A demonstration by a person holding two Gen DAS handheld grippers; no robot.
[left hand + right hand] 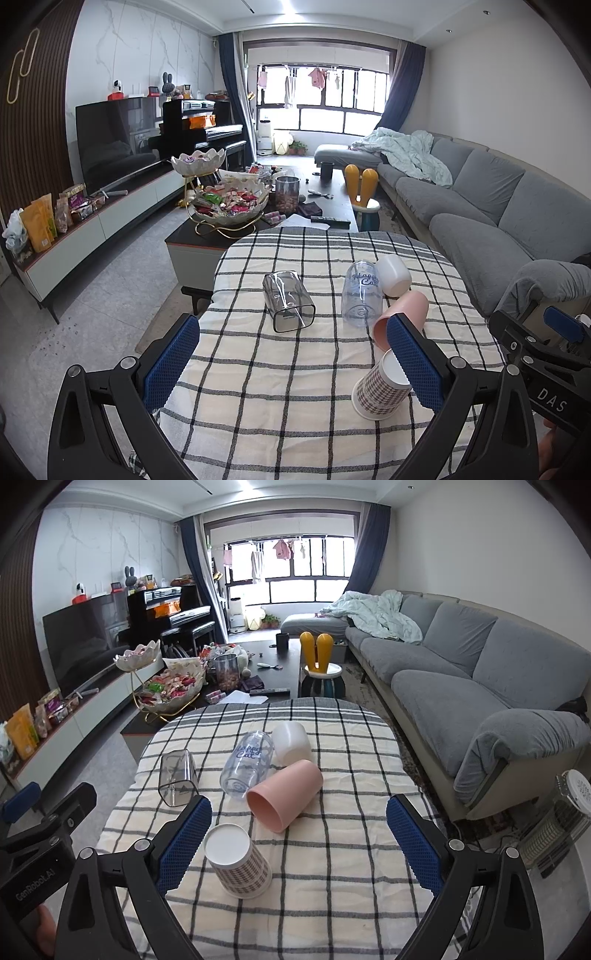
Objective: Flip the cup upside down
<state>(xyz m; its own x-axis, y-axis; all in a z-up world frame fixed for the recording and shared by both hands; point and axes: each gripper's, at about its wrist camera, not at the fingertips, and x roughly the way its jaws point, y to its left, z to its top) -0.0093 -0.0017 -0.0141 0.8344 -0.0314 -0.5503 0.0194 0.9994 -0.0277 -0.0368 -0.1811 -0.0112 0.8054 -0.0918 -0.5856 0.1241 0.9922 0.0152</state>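
Note:
Several cups are on a checked tablecloth (280, 373) (332, 853). A houndstooth paper cup (380, 387) (238, 864) stands upside down at the front. A pink cup (402, 317) (286, 794), a clear printed cup (361, 291) (247, 764), a white cup (394, 274) (291, 742) and a smoky square cup (288, 301) (177, 777) lie on their sides. My left gripper (291, 365) is open and empty above the near table. My right gripper (299, 843) is open and empty; its left finger (184, 845) is beside the paper cup.
A coffee table (332, 206) with snack bowls and a jar stands beyond the table. A grey sofa (480, 206) runs along the right. A TV stand (92, 229) is on the left. A heater (557, 823) stands on the floor at right.

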